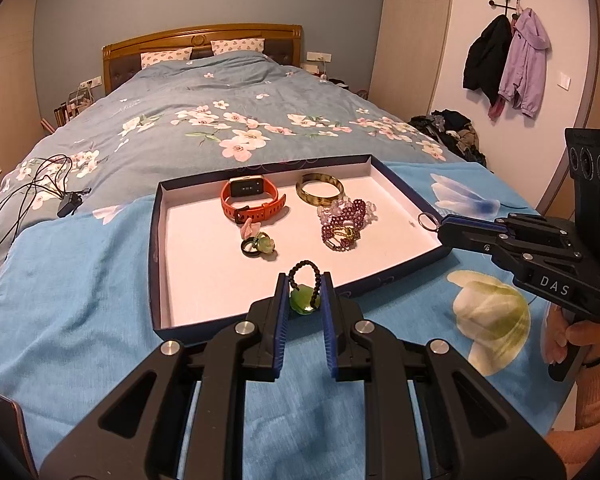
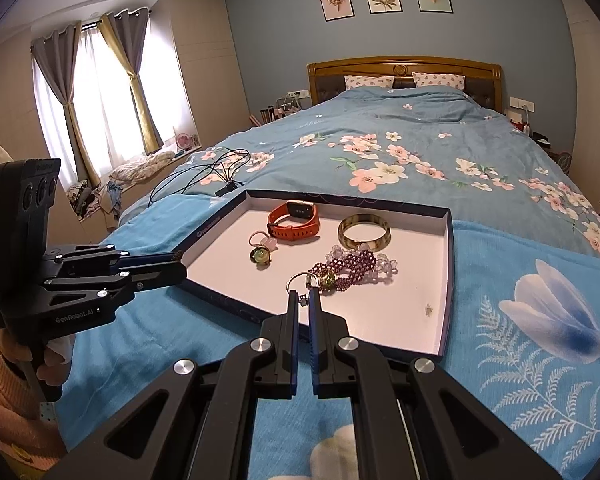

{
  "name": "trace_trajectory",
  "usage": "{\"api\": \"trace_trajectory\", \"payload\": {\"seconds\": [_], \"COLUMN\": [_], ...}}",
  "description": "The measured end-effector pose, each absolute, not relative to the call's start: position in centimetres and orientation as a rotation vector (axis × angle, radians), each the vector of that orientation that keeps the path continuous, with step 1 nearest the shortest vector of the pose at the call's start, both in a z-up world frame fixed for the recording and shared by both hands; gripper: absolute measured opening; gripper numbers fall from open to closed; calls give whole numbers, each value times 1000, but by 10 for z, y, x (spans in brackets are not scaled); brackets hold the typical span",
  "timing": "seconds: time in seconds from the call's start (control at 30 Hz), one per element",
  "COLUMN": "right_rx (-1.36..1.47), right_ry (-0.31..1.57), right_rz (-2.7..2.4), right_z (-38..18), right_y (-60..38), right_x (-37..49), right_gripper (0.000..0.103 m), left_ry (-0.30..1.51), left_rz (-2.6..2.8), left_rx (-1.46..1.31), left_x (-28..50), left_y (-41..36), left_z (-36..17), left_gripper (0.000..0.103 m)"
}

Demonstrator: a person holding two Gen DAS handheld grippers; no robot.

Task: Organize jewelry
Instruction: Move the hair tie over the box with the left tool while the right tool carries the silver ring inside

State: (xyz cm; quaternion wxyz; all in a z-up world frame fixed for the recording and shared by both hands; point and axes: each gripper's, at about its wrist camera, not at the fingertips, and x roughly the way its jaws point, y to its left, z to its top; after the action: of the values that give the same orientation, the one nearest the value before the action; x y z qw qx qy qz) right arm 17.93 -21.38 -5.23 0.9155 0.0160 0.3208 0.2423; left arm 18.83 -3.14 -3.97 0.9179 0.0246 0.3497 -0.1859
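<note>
Blue pads of the left hand-held gripper (image 1: 304,280) are clamped on a green pendant (image 1: 303,300), whose loop of dark beads (image 1: 306,270) arches up between the fingertips, just above the near edge of the tray (image 1: 153,248). The right hand-held gripper (image 2: 304,294) is closed tight on the small fitting of a silver key ring (image 2: 298,280); the ring stands clear of the tips, over the tray's near side. In the left wrist view that ring hangs at the tray's right rim.

Both grippers hover over a bright blue blanket (image 1: 80,300) printed with big flowers, spread across the foot of the bed (image 1: 220,92). The shallow, dark-walled tray with a white floor lies on it. Inside, nearest, sit a green-stoned ring with a black band (image 1: 260,245) and a heap of purple and clear bead bracelets (image 1: 346,222). Behind them, an orange smartwatch (image 1: 252,200) lies to the left and a mottled amber bangle (image 1: 320,189) to the right, close to the far wall.

Beyond the tray, a black cable (image 1: 28,192) sprawls on the floral quilt, and two pillows (image 1: 166,58) lean against the wooden headboard (image 1: 202,38).
</note>
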Motion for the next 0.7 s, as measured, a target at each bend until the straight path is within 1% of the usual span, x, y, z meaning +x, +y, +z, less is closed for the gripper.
{"api": "trace_trajectory", "payload": {"seconds": [0.7], "right_rx": [30], "right_ry": [663], "right_rz": [485], "right_z": [-49], "right_y": [-215], "right_x": [204], "right_gripper": [3], "left_ry": [725], "left_rz": [-371], "left_rx": [39], "left_x": [209], "left_y": [-35], "left_z": [-36], "left_gripper": [16]}}
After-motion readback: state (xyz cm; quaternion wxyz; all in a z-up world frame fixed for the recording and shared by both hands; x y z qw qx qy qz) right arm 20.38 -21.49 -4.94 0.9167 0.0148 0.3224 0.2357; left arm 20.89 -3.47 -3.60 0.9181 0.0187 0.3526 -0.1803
